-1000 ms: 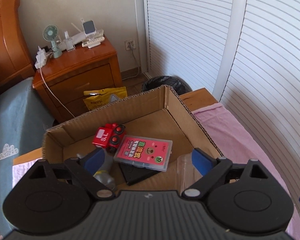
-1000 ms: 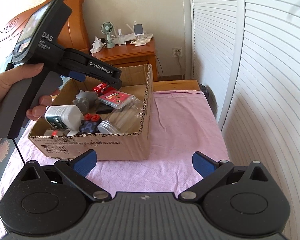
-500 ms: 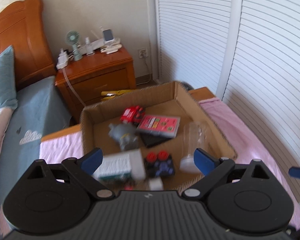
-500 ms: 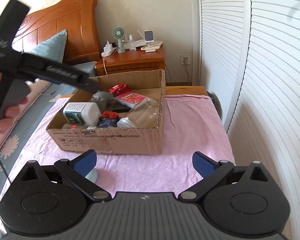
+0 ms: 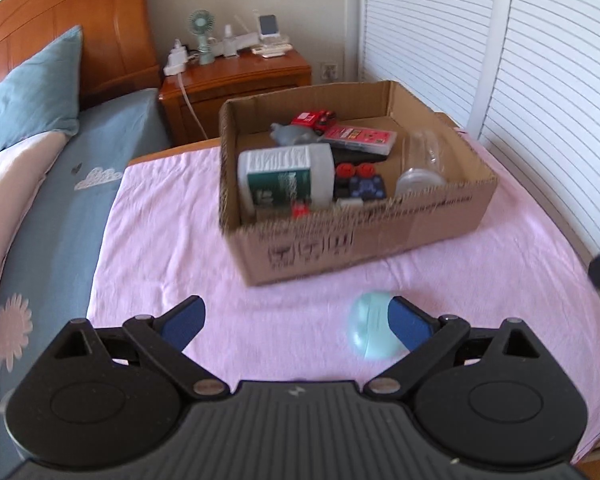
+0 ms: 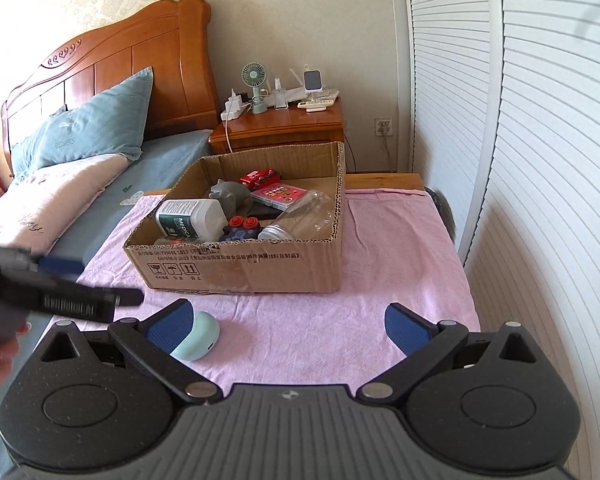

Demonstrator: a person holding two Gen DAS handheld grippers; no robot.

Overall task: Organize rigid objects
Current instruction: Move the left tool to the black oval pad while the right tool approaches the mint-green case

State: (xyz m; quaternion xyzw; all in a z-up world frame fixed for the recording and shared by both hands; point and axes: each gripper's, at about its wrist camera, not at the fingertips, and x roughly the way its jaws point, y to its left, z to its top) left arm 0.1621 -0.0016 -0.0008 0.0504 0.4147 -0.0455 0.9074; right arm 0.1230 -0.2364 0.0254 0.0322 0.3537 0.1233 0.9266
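Both the left gripper (image 5: 296, 322) and right gripper (image 6: 288, 324) stood open, empty. The mint case (image 5: 370, 330) was blurred, half hidden behind a pad (image 5: 410, 322). The cardboard box (image 6: 260, 268) wall hid low contents.

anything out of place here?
One straggler: a small mint-green case lies on the pink cloth in front of the cardboard box, outside it, while every other item is inside. In the box, the clear jar and white bottle lie on their sides. No spills or damage visible.

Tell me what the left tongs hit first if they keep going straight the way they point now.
Most likely the bare pink cloth short of the cardboard box. The open left tongs angle downward; the mint case lies off beside one finger. Depth is uncertain.
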